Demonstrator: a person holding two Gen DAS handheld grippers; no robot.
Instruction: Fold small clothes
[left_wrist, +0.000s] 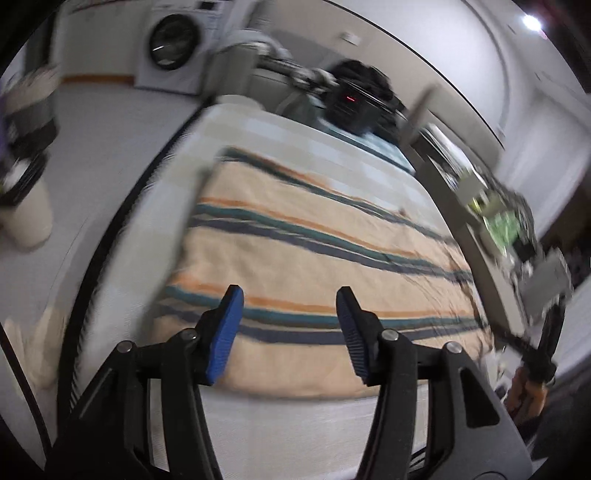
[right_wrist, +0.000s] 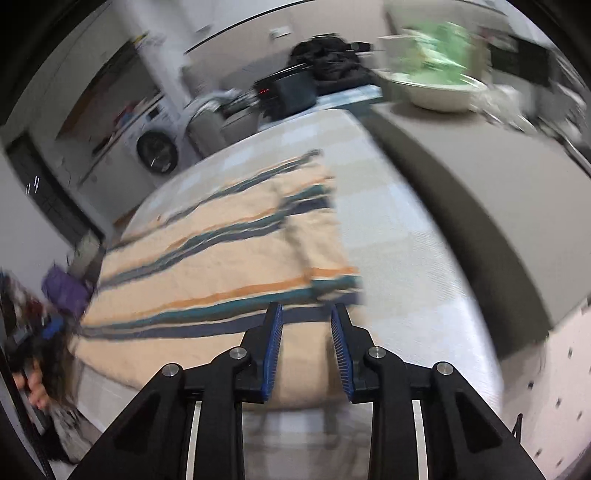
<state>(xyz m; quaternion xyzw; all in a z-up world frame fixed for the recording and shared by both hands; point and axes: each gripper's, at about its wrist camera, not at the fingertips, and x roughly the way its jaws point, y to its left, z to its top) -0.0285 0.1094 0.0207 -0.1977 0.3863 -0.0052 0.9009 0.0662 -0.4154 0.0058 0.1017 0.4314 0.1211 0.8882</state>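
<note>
Striped towel (left_wrist: 314, 258) lies flat, stripes running along its length.

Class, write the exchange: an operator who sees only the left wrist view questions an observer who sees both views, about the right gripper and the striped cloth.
Operator: Is the right gripper gripping the cloth?
Observer: No. The right gripper is open over the striped cloth, and its pads press on nothing.
Operator: How does the cloth's right end lie?
Observer: It looks doubled over; a flap lies on top, with its stripes offset from those beneath.
</note>
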